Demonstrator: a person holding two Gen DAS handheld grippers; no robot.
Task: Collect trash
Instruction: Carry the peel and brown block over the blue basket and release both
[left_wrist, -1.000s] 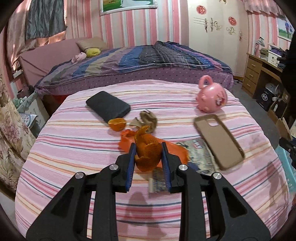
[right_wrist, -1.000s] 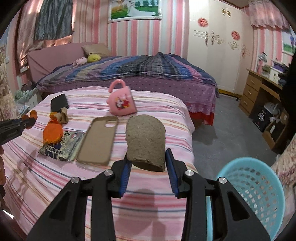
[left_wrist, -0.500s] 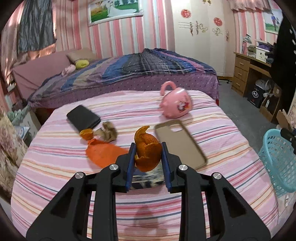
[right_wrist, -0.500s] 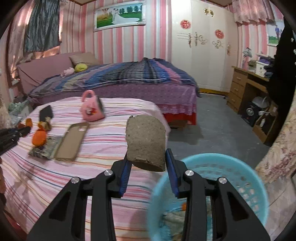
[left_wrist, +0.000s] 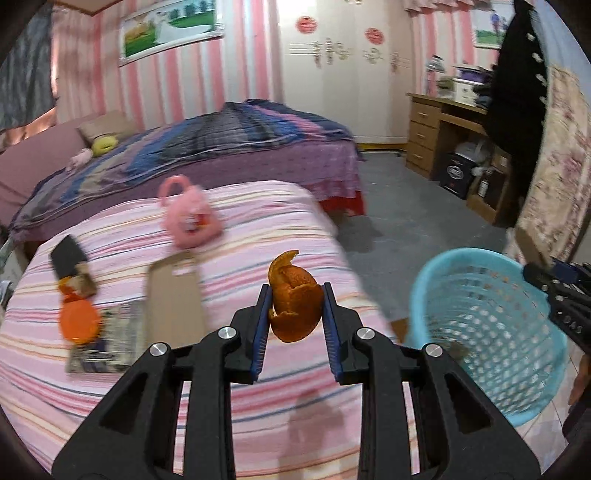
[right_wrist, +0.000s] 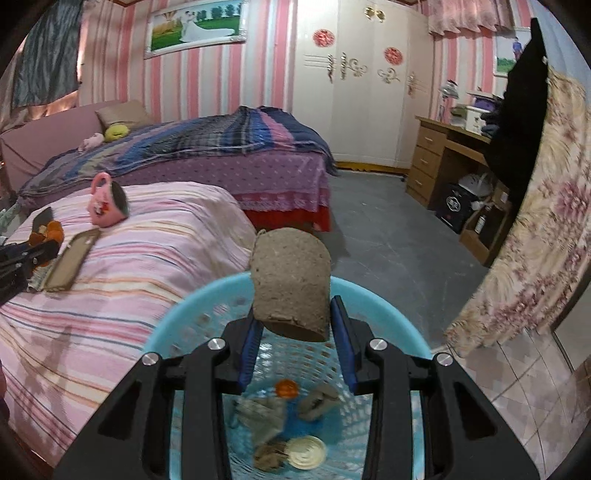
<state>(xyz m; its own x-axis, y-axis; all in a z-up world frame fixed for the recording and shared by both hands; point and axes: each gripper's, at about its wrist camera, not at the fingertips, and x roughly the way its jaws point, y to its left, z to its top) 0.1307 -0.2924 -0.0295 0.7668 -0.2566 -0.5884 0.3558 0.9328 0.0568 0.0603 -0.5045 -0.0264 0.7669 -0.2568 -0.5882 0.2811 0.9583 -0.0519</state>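
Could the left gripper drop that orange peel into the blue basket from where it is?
Probably not yet. The left gripper, shut on the orange peel, hangs over the striped bed; the blue basket stands off to its right, with open space between.

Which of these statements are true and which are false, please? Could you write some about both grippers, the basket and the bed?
1. The left gripper holds an orange peel. True.
2. The right gripper is empty. False: it grips a grey-brown cardboard roll.
3. The blue basket is empty. False: scraps and a round lid lie inside.
4. The roll hangs above the basket. True.
5. The pink mug is in the basket. False: it lies on the striped bed.
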